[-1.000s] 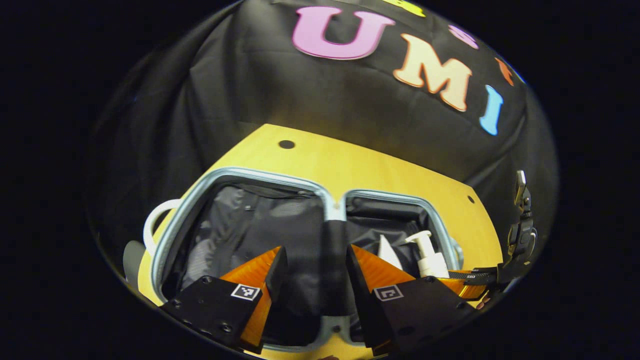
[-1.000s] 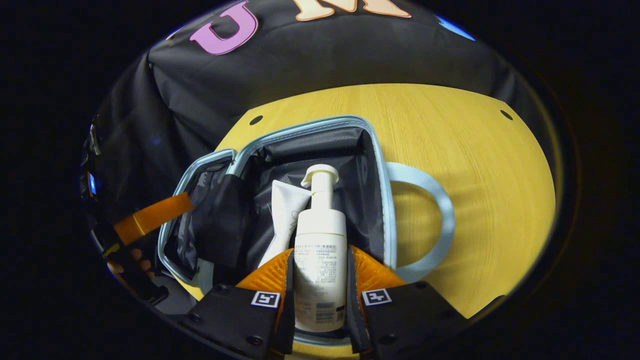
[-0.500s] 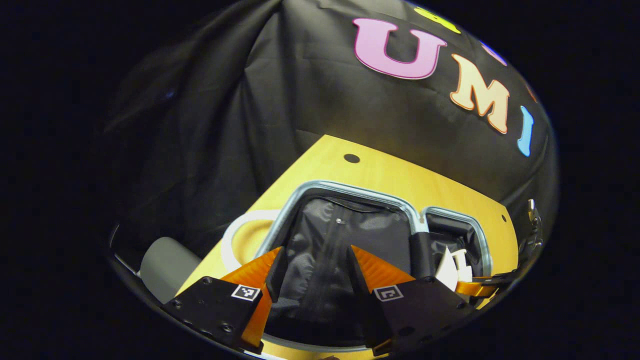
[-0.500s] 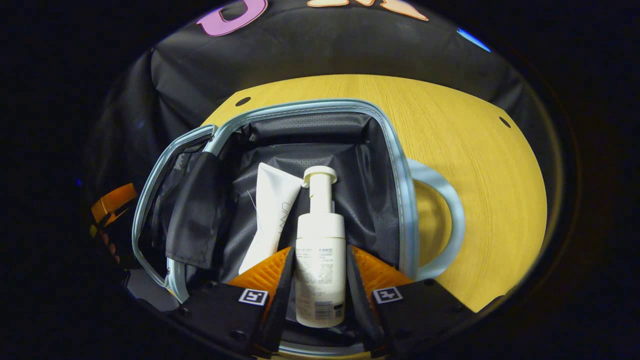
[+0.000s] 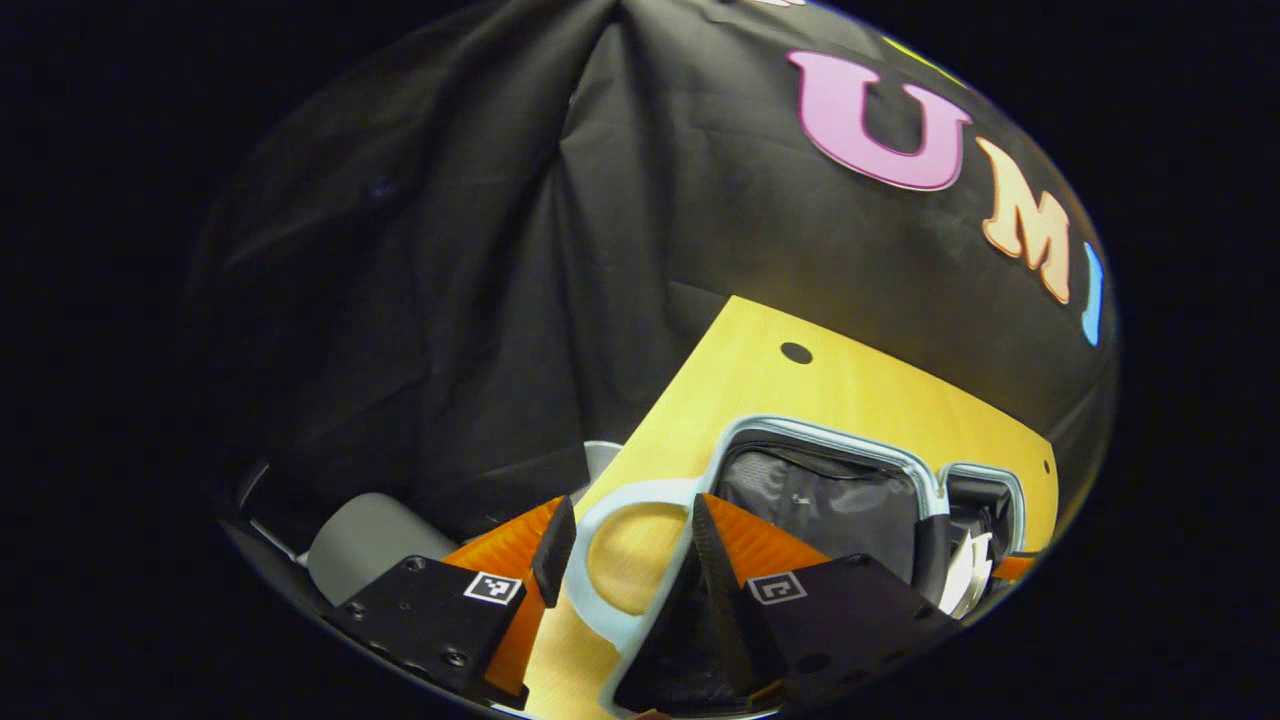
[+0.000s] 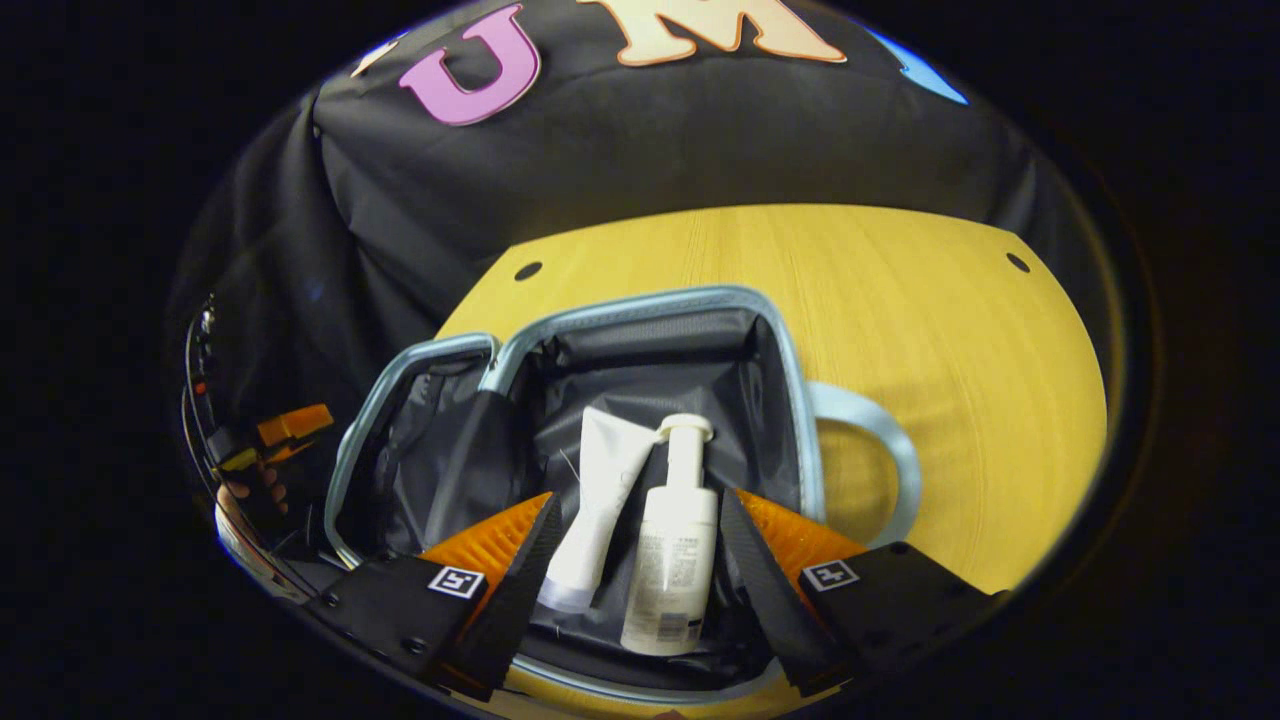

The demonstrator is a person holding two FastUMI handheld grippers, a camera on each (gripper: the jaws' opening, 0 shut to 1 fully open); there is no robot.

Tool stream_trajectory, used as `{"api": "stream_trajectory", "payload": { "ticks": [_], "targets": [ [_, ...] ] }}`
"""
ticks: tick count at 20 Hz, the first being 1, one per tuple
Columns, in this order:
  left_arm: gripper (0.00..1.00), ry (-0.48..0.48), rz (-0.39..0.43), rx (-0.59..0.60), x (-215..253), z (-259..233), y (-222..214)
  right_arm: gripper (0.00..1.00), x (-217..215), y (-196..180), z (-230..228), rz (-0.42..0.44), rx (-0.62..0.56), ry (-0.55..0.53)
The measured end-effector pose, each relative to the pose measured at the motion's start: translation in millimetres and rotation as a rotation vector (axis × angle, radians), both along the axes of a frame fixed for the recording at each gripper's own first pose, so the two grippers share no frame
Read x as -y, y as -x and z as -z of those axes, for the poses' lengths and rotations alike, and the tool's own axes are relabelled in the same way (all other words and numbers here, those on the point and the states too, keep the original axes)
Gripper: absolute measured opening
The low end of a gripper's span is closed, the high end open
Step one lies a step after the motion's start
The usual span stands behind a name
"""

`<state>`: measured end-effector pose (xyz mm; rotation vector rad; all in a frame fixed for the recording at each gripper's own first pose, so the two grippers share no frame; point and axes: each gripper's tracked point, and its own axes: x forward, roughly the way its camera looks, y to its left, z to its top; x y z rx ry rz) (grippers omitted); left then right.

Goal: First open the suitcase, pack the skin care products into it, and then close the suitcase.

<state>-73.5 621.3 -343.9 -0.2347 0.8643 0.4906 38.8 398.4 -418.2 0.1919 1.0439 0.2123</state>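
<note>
The suitcase (image 6: 640, 305) lies open on the wooden table, pale blue rim around black lining. In its right half a white pump bottle (image 6: 675, 540) lies flat beside a white tube (image 6: 600, 500). My right gripper (image 6: 640, 580) hovers over them, open, its fingers on either side of both and apart from them. In the left gripper view, my left gripper (image 5: 628, 545) is open above the pale blue loop handle (image 5: 640, 491) of the suitcase's left half (image 5: 830, 440); the tube (image 5: 965, 575) shows at the far right. The left gripper (image 6: 270, 440) and a hand also appear far left in the right gripper view.
The yellow wooden table (image 6: 900, 300) stretches bare to the right of the case, past its right loop handle (image 6: 880, 440). A grey cylinder (image 5: 365, 540) sits below the table's left edge. Black cloth walls stand close behind.
My right gripper opened, let go of the pump bottle and drew back; the bottle now lies in the case. My left gripper swung left from over the lining to the left handle.
</note>
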Motion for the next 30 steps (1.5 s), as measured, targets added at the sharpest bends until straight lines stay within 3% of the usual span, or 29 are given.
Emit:
{"api": "stream_trajectory", "payload": {
  "ticks": [6,11,13,16,18,20,23,30],
  "targets": [
    [0.67,0.073,-0.007,-0.135,-14,59,16,0.96,27,-14,-12,0.06,0.037,0.037],
    [0.71,0.09,0.027,-0.223,-22,79,30,0.99,37,-13,-16,0.067,0.039,0.059],
    [0.66,0.14,0.042,-0.204,-20,84,25,0.99,38,-15,-19,0.07,0.049,0.058],
    [0.31,0.165,0.041,-0.242,-12,87,28,0.99,43,-15,-24,0.073,0.068,0.059],
    [0.08,0.162,0.062,-0.229,-5,74,26,0.99,48,-18,-29,0.071,0.084,0.06],
    [0.01,0.148,0.077,-0.194,2,53,16,0.99,50,-19,-34,0.057,0.1,0.049],
    [0.0,0.079,0.113,-0.134,3,7,3,0.99,57,-18,-42,0.035,0.133,0.042],
    [0.0,-0.016,0.212,-0.008,55,-102,-23,0.99,79,-12,-60,-0.011,0.172,-0.002]
  ]
}}
